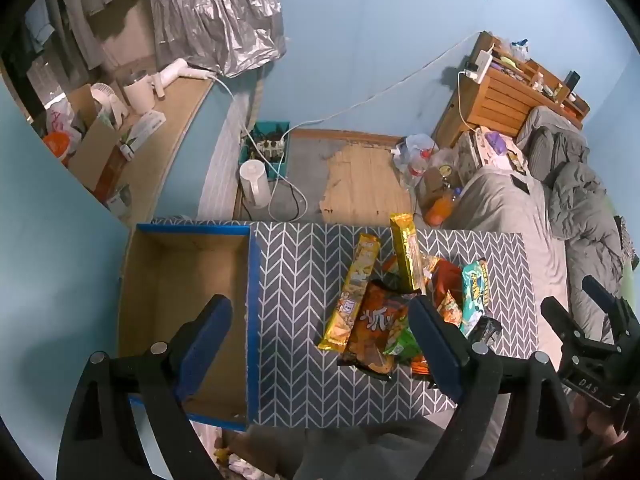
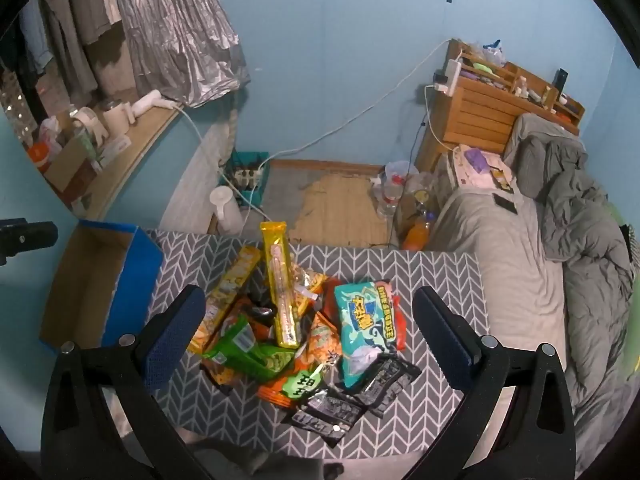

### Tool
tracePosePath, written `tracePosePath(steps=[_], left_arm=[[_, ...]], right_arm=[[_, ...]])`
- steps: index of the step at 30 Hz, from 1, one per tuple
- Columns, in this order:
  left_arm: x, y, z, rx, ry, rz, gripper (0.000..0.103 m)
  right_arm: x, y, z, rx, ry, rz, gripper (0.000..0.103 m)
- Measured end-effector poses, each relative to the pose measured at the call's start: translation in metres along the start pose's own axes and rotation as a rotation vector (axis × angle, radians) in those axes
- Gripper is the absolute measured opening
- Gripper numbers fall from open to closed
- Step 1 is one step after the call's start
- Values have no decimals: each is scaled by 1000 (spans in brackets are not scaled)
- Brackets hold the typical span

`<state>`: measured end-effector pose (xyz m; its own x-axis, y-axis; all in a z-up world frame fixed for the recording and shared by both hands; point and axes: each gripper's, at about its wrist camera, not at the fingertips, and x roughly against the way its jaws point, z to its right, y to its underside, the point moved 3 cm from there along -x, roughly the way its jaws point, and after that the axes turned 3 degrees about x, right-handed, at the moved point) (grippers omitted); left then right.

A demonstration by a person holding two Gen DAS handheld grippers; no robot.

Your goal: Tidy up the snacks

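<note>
1. We hold our left gripper up over the table with its jaws wide apart, and nothing sits between the pads.
2. Behind our left jaw we see the cardboard box with blue edges (it looks bare inside).
3. Between our left gripper's jaws, a bit toward the right one, lies the snack pile. A long yellow stick pack lies on top of it, and a second yellow pack lies just beside it on the left.
4. A brown-orange bag lies at the near end of the pile, close to the right jaw.
5. Our right gripper is wide open too, and it holds nothing.
6. Between its jaws the whole pile spreads out. A teal bag lies near the right jaw, a green bag near the left jaw, and some black packs lie nearest to us.
7. Out past the left jaw of the right gripper stands the box again, at the left end of the table.
8. Past the right jaw, off the table, is a bed with a grey blanket.
</note>
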<state>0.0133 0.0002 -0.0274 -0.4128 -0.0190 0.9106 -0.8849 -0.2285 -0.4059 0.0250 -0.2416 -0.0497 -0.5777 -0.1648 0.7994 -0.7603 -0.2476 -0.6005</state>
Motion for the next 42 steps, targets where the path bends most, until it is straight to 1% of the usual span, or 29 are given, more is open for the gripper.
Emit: tracePosePath(steps=[4,5,9,11,17,26,42], left_arm=[[-2,1,1,-10,-8,4,91],[4,3,-2,-12,-6,6,91],[-1,3,0,-15,-7,12,91],[-2,2,0,-16,-7,18,91],[0,-1,6,-11,5,9,91],[-3,3,10,-10,12,-4,91],[-5,8,15,-23,13,0,91]], right_arm=[[-1,1,0,1,-1,-1,101],[-1,1,0,2,-1,-1,101],[-2,-1,1,-4,-4,-10,101],[-8,1,-1,-1,-3,-11,101],[-9,2,0,-3,-8,-14,101],[-10,2,2,0,-19,-21,101],[-9,2,4,-4,-24,-26,101]])
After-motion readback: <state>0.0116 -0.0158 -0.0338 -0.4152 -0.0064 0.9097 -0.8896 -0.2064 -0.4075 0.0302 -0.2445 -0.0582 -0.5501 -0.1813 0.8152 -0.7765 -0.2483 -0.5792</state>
